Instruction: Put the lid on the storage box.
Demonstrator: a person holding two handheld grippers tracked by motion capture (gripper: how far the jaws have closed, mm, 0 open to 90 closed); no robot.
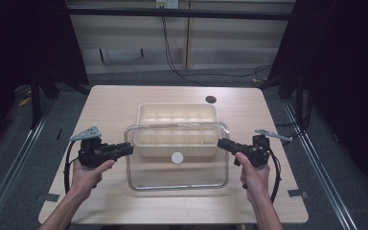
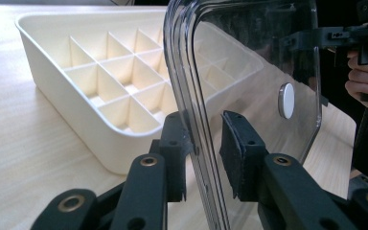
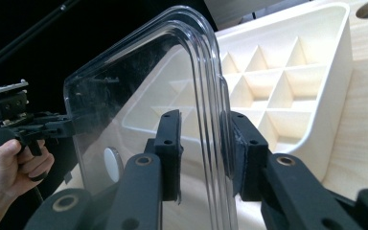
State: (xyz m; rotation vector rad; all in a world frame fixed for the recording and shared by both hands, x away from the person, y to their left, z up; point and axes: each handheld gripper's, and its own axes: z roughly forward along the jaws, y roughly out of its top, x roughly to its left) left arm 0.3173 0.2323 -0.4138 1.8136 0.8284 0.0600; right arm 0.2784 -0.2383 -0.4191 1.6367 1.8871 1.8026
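Clear plastic, rimmed and glossy, makes up the lid [image 1: 177, 165] that both grippers have between them, held just near of the cream tray [image 1: 177, 111] with its grid of compartments, in the middle of the pale wooden desk [image 1: 110, 103]. A small white disc [image 1: 177, 157] sits near the lid's centre.

At the lid's left edge, the left gripper [image 2: 206, 143] has its jaws to either side of the rim. In its own view one pad touches the rim while the other stands a little off, so it does not look fully clamped.

At the right edge, the right gripper [image 3: 202, 143] straddles the rim the same way, and a gap shows beside one pad there too.

The step in hand looks like fitting the lid onto the tray. To do it well, both grippers should close firmly on the rim first, since slick plastic may slip. Then keep both sides level, carry the lid far enough to sit squarely over the tray, and lower it evenly so no corner catches.
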